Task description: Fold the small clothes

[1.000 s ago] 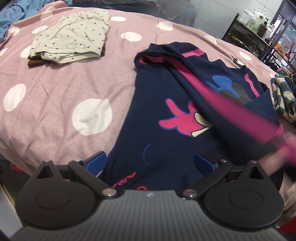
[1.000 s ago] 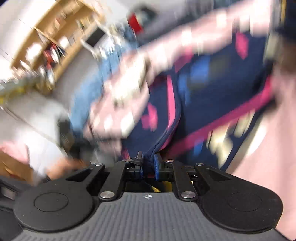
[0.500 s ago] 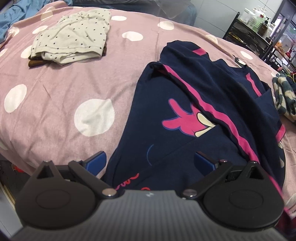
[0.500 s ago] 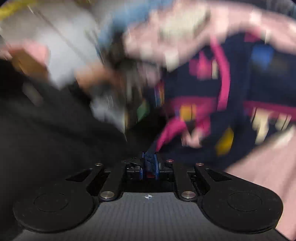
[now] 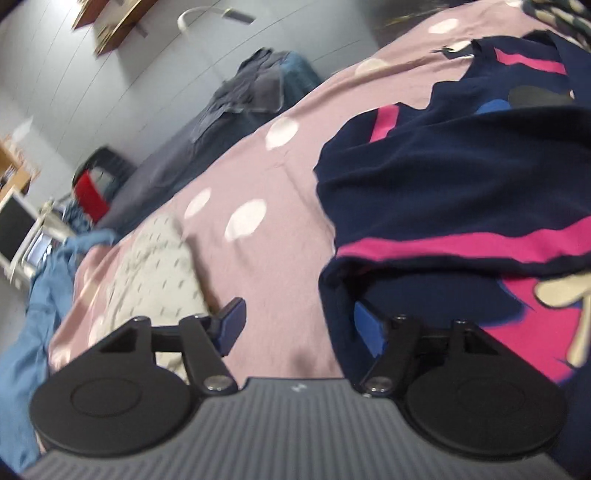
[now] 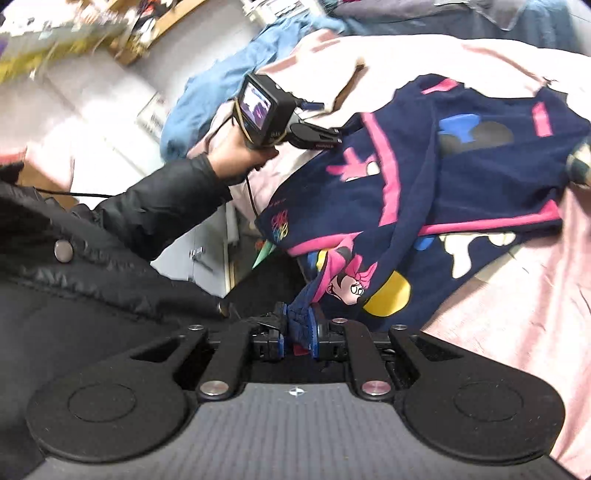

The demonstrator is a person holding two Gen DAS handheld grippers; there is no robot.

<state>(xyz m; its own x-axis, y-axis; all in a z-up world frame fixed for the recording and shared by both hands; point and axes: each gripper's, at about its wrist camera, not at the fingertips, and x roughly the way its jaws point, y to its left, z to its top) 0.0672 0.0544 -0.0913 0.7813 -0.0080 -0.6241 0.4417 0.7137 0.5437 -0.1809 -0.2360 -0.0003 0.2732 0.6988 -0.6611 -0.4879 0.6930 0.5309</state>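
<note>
Whereas the hem was ahead earlier, the open left gripper (image 5: 297,325) is now swung beside 1 navy sweatshirt (image 5: 461,192); its edge is pinched by the right gripper (image 6: 299,330).

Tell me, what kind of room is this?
Most likely a bedroom at home. A pink bedspread with white dots covers a bed where a navy cartoon shirt lies, held by the right gripper. More clothes are piled behind, beside a wooden shelf.
</note>
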